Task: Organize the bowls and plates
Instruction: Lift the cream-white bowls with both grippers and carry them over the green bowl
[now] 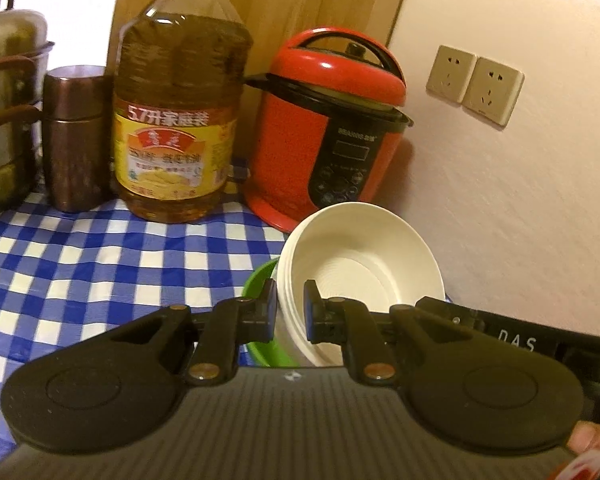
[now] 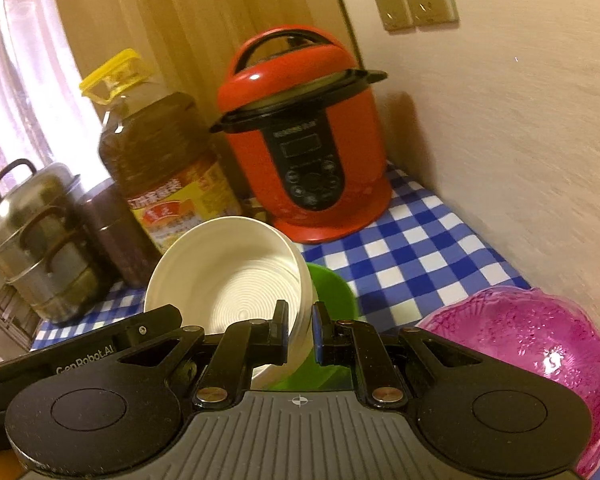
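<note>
The stack of white bowls (image 1: pixel 360 276) is held between both tools, tipped so its inside faces up and sideways, in front of the red cooker (image 1: pixel 332 128) and above the checked desk (image 1: pixel 80 264). A green bowl (image 1: pixel 260 284) sits under or behind the stack, touching it; whether it is carried along I cannot tell.

The white bowls look like thin, stiff plastic: light, probably a little slippery, and prone to slide apart when tilted. The rim is the sensible place to hold, on opposite sides, as here.

The left tool (image 1: pixel 290 304) has its pads pinched on the rim of the stack nearest the oil bottle (image 1: pixel 180 96). The right tool (image 2: pixel 300 320) is clamped on the opposite rim, on the side toward the cooker. Both point somewhat downward toward the cooker, set close side by side. A purple glass bowl (image 2: pixel 532 348) rests on the desk, right of the cooker and nearer the camera.
</note>
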Demonstrator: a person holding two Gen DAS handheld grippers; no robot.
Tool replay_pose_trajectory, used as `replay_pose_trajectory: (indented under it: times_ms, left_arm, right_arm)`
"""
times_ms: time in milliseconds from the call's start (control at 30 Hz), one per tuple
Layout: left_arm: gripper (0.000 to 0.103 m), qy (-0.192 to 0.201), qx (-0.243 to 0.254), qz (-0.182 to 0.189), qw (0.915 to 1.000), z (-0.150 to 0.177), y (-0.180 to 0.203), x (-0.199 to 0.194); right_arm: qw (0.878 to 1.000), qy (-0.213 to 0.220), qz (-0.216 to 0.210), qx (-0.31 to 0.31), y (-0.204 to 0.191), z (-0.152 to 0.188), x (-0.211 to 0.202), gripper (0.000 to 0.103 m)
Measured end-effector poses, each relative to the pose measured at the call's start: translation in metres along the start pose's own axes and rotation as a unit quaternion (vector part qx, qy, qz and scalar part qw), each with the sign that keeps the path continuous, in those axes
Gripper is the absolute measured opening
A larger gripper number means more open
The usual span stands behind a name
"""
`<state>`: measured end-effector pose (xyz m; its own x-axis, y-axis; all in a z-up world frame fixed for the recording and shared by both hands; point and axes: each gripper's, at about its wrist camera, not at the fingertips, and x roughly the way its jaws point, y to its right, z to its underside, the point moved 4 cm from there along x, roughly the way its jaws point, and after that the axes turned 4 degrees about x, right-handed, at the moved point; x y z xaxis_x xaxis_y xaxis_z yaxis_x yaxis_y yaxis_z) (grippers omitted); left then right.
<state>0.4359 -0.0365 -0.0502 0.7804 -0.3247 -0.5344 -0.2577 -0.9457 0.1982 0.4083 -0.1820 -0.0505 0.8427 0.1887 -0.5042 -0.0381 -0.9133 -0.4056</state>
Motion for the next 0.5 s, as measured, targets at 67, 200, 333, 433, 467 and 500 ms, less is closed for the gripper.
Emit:
replay_pose_trajectory:
  times_ms: [67,200,333,433,467,500]
  left_arm:
    - [0.012,-0.004,0.004,0.002,1.0000,0.001,0.002,0.006]
    - [0.012,-0.015,0.009,0.001,0.9998,0.003,0.002,0.019]
    - [0.012,-0.029,0.010,-0.003,0.9995,0.008,-0.002,0.028]
    - [0.012,-0.036,0.010,-0.007,0.9993,0.012,-0.005,0.031]
    - [0.012,-0.037,0.011,-0.007,0.9992,0.013,-0.005,0.032]
    - [0.012,-0.038,0.012,-0.008,0.9992,0.013,-0.005,0.033]
  right_arm:
    - [1.000,-0.002,0.005,0.001,0.005,-0.001,0.005,0.012]
    - [1.000,-0.010,0.011,-0.001,0.011,-0.001,0.016,0.012]
    - [1.000,-0.020,0.012,-0.006,0.013,0.002,0.025,0.012]
    - [1.000,-0.026,0.013,-0.013,0.012,0.004,0.029,0.012]
    - [0.999,-0.027,0.014,-0.015,0.012,0.004,0.030,0.012]
    - [0.999,-0.028,0.014,-0.015,0.012,0.004,0.031,0.012]
